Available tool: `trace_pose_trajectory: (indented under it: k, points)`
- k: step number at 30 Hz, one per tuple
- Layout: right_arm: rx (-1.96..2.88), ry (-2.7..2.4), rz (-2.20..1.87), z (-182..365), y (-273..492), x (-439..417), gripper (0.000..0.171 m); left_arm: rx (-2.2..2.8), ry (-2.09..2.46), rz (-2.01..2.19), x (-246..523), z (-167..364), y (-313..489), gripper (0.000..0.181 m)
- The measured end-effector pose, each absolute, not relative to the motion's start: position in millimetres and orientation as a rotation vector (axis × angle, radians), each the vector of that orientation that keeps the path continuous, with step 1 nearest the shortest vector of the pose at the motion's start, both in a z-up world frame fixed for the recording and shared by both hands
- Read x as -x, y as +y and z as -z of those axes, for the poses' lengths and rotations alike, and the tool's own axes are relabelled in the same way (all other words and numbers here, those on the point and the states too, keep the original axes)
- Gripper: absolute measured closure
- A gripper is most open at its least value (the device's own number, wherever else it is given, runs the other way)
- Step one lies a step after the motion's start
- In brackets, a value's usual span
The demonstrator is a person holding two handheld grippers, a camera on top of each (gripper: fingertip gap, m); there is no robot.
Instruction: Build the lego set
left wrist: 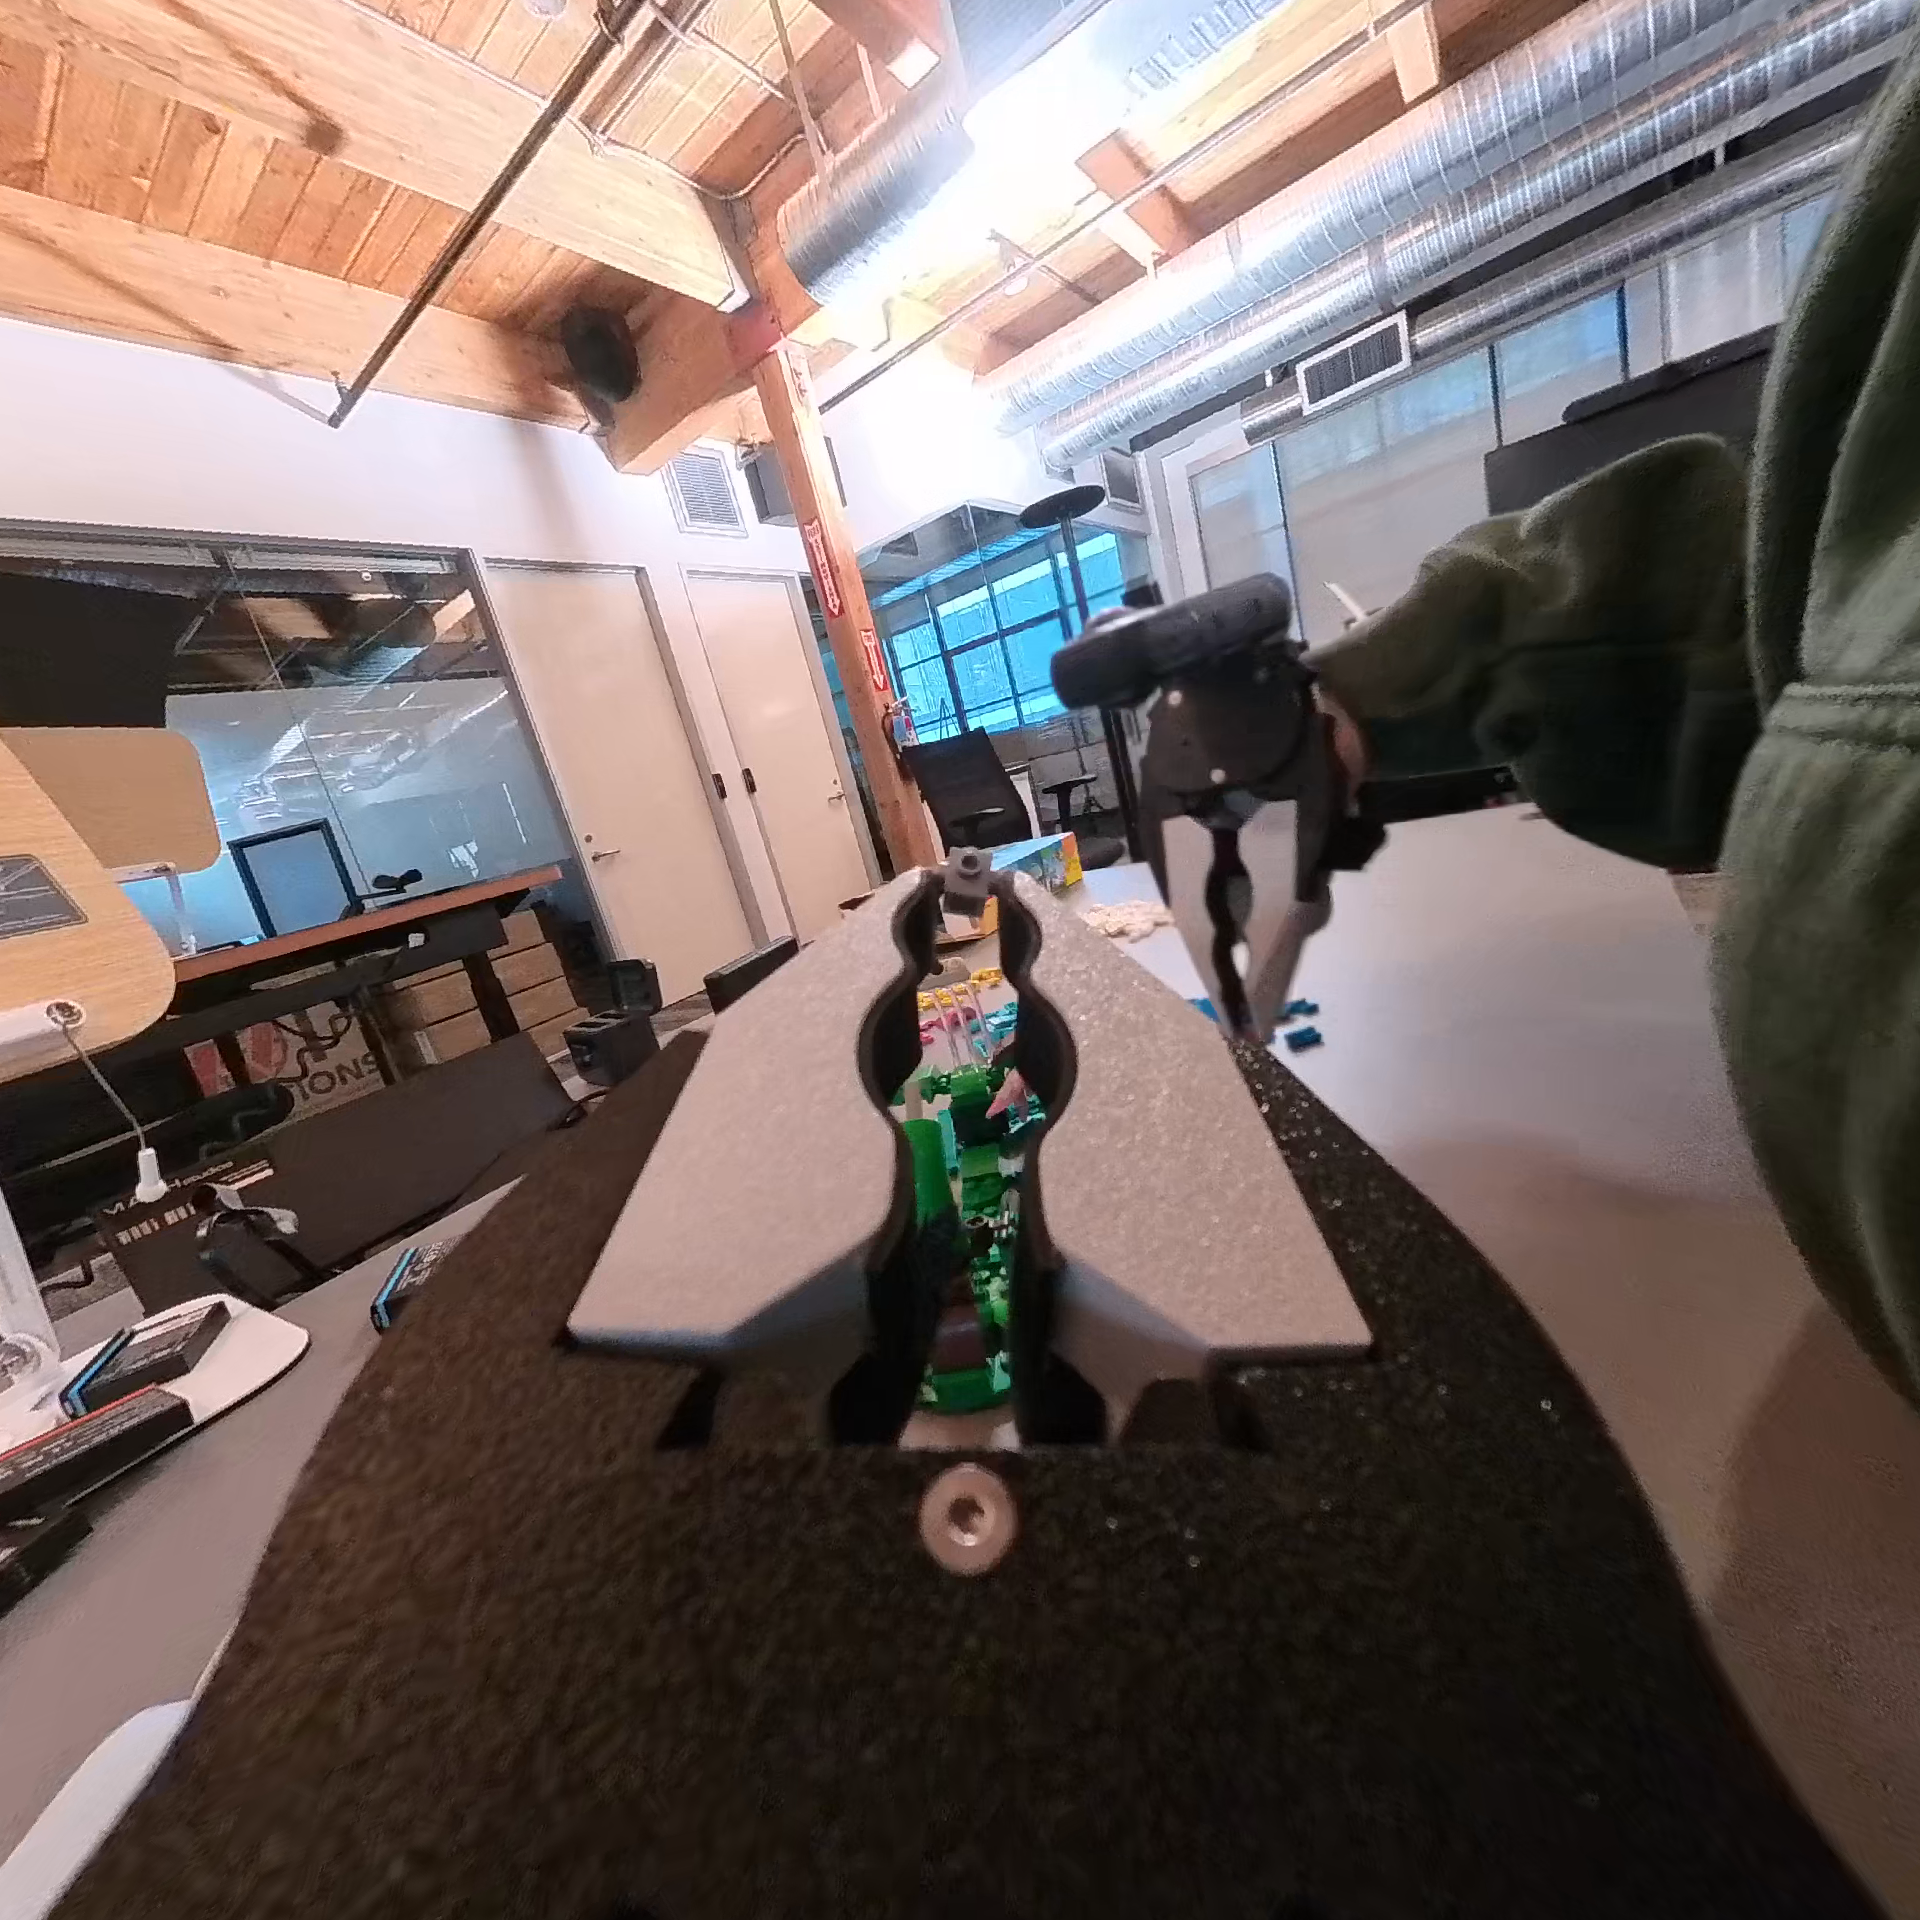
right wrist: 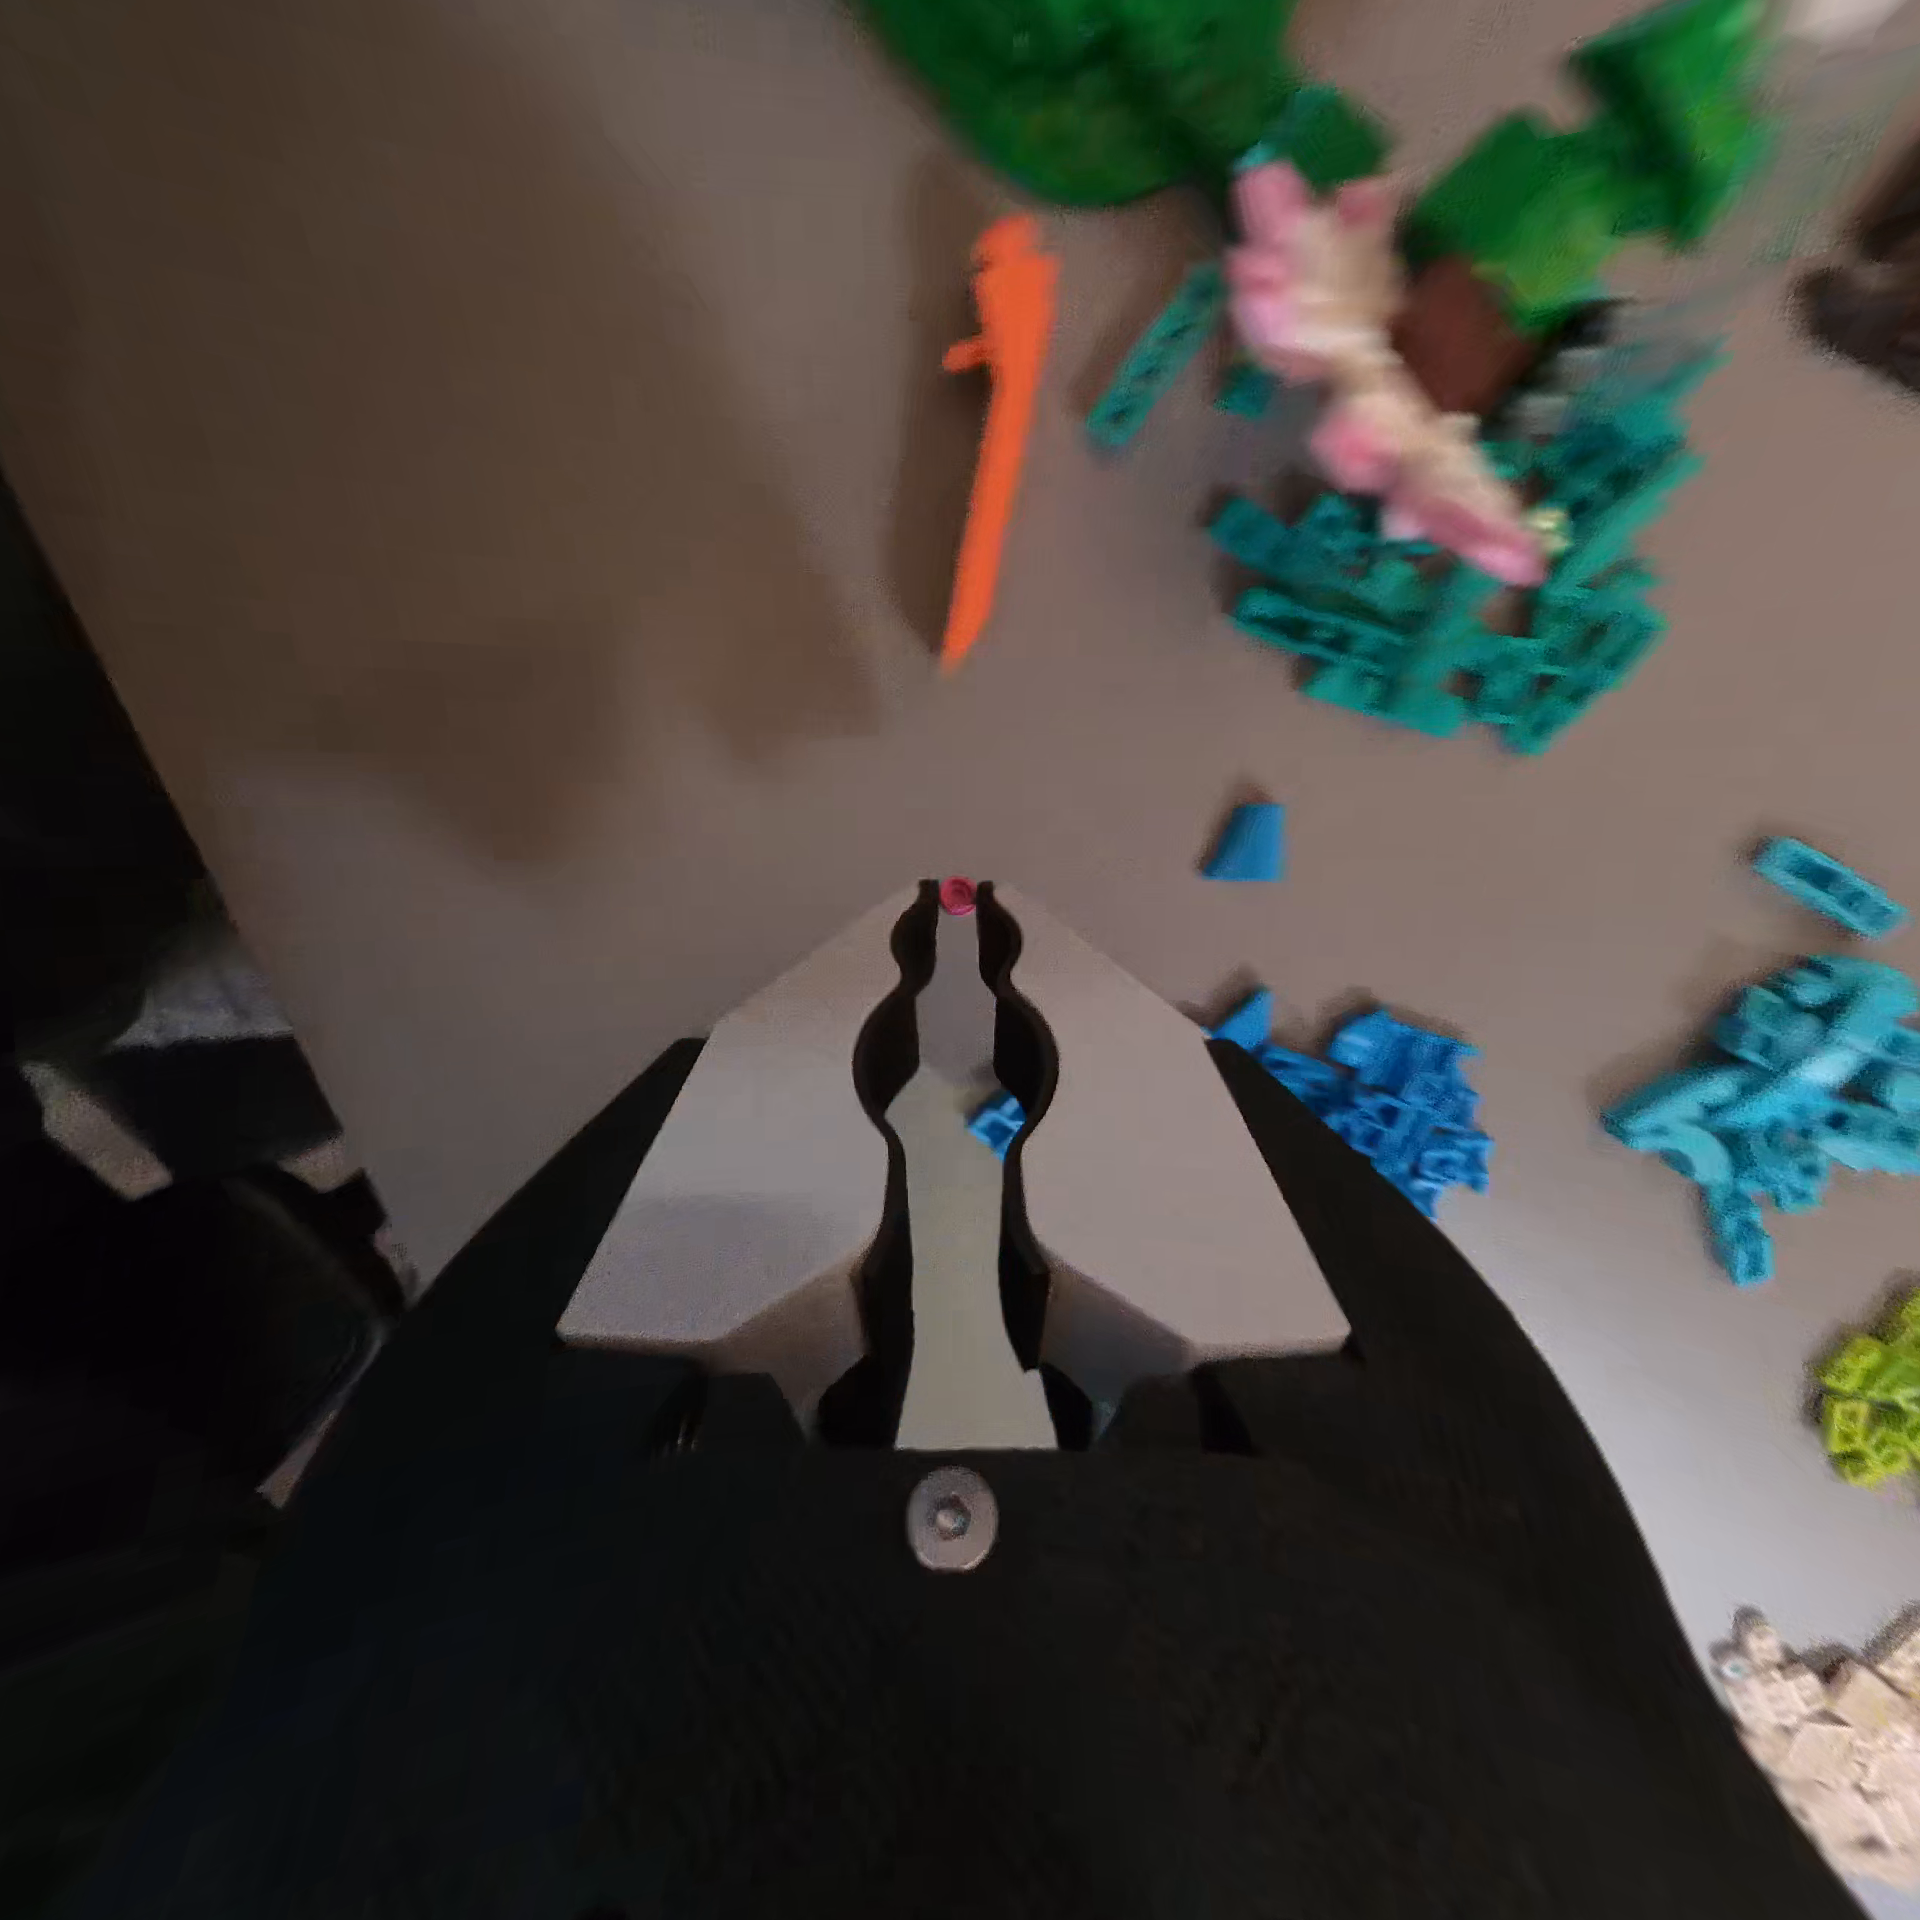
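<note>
While the right gripper (right wrist: 957,891) points down at the grey table (right wrist: 520,520), its fingertips are pinched on a small pink round piece (right wrist: 957,896). Just right of its fingers lies a pile of blue bricks (right wrist: 1382,1091); farther right sit light-blue bricks (right wrist: 1787,1081), lime pieces (right wrist: 1870,1392) and tan pieces (right wrist: 1829,1745). Ahead lies an orange brick separator (right wrist: 1003,436), with a teal pile (right wrist: 1455,613) and the green build (right wrist: 1143,94) beyond, all blurred. The left gripper (left wrist: 968,881) is raised and nips a small grey studded piece (left wrist: 966,881) at its tips. Through its fingers the green build (left wrist: 961,1174) shows below. Beyond stands a colourful box (left wrist: 1039,860); its print is unreadable. Writing elsewhere is not reported.
</note>
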State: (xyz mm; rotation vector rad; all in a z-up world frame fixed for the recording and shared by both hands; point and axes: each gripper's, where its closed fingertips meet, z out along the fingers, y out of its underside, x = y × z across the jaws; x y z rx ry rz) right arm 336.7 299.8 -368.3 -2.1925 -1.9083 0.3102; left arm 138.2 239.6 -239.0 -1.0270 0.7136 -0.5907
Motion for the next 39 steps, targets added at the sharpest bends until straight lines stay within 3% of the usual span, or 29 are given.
trace_pose_trajectory:
  k: [5, 12, 18, 22, 30, 39]
  points:
    - [2.149, -2.171, -0.031, 394, 271, -341, 0.165, 1.025, 0.727, 0.587, -140, 240, 238, 0.173]
    - [2.199, -2.534, 0.736, 390, 265, -388, 0.165, 1.003, 0.735, 0.585, -142, 237, 236, 0.173]
    - [2.089, -2.736, 0.928, 397, 257, -383, 0.163, 0.988, 0.748, 0.575, -146, 233, 236, 0.173]
    - [2.197, -2.492, 0.588, 394, 257, -355, 0.146, 0.983, 0.755, 0.577, -145, 234, 235, 0.173]
    - [2.338, -1.350, -0.276, 367, 264, -350, 0.150, 0.962, 0.758, 0.576, -139, 235, 237, 0.173]
    - [2.218, -0.836, -0.335, 381, 288, -370, 0.156, 0.973, 0.764, 0.561, -144, 240, 240, 0.173]
